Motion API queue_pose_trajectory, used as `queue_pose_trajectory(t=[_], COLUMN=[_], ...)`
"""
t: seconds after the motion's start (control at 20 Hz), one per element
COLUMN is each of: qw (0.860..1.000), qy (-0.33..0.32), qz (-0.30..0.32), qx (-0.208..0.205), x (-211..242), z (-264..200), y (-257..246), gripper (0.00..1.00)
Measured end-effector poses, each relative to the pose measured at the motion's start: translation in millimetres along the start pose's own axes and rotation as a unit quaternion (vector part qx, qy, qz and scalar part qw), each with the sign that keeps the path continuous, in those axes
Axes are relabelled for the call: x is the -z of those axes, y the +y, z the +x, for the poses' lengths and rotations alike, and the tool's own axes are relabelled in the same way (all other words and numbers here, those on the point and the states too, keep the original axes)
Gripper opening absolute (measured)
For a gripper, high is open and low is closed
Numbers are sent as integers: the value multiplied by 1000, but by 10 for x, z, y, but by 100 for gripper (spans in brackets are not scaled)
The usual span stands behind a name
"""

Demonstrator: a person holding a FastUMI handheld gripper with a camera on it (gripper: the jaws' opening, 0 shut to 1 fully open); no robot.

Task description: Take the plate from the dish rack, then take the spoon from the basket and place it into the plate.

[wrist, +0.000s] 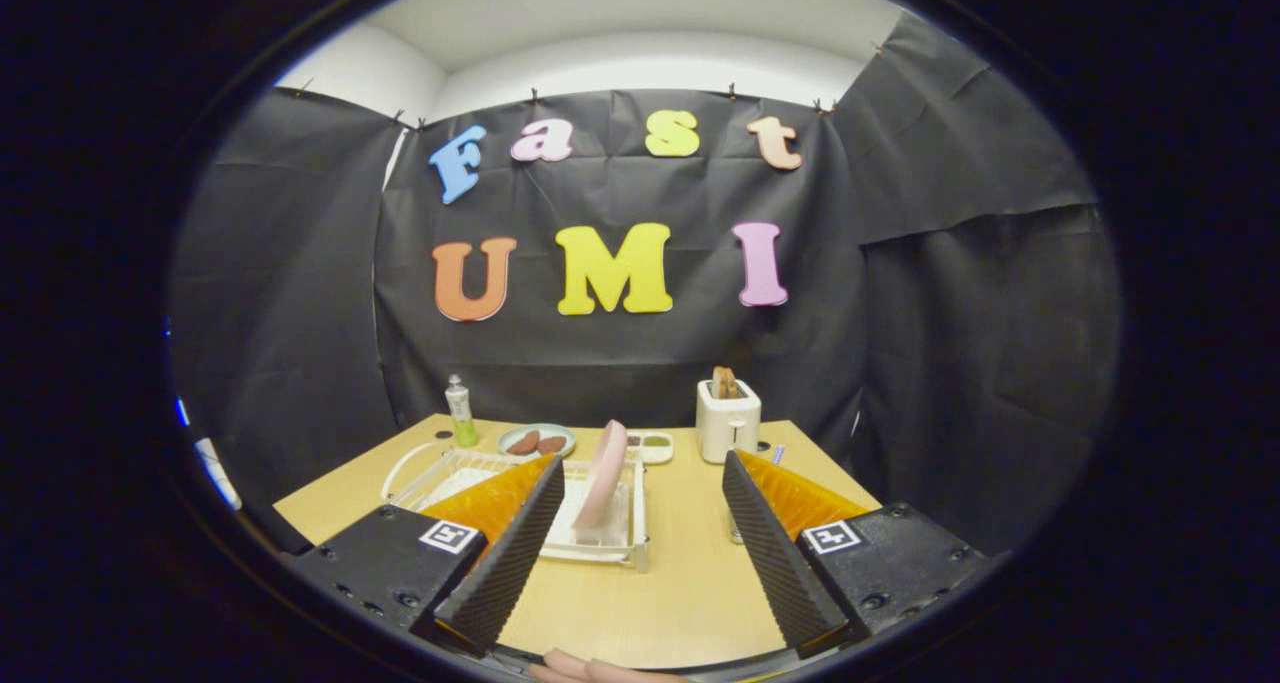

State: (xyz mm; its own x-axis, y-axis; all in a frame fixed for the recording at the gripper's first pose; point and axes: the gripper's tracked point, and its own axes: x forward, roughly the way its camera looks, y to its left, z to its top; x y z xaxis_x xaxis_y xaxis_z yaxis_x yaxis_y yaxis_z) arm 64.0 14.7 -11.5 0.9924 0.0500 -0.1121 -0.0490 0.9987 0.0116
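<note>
On the wooden table (690, 553), just ahead of my gripper (640, 553), stands the white dish rack (600, 533). The pink plate (603, 473) sits upright on edge in it, tilted slightly, toward the rack's right side. My fingers are spread wide with nothing between them but bare tabletop; no contact with anything. My left finger (505, 553) overlaps the rack's near left part in view; whether it touches the rack I cannot tell. The plate shows in the gap between the fingers, closer to the left one.

Beyond the rack, near the table's far edge: a small bottle (460, 413) with green at its lower half, standing upright at far left. Just right of it, a pale round dish (537, 440) holding two brown pieces. Right of that, behind the pink plate, a small flat tray (652, 447) with compartments, contents too small to make out. Further right, a white toaster (728, 420) with a brown slice sticking up out of its slot. Just beside the toaster, above my right finger (775, 553), something small and bluish, too small to identify.

Spoon and basket: cannot pick them out. A thin upright bit shows against the right finger's inner side, unclear what.

At the near table edge, below the fingers, fingertips of a hand (590, 669) show.
</note>
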Motion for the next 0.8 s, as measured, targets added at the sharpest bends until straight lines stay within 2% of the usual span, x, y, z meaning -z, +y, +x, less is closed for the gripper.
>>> queue_pose_trajectory(t=[0.35,0.5,0.7,0.8], qw=[991,975,952,935], qy=[128,214,303,352], qz=[-26,-25,-40,-38], qx=[-31,-49,-15,3], x=[-45,18,48,117], z=[999,1403,1972,2242], y=[331,438,330,292], gripper=[100,100,96,89])
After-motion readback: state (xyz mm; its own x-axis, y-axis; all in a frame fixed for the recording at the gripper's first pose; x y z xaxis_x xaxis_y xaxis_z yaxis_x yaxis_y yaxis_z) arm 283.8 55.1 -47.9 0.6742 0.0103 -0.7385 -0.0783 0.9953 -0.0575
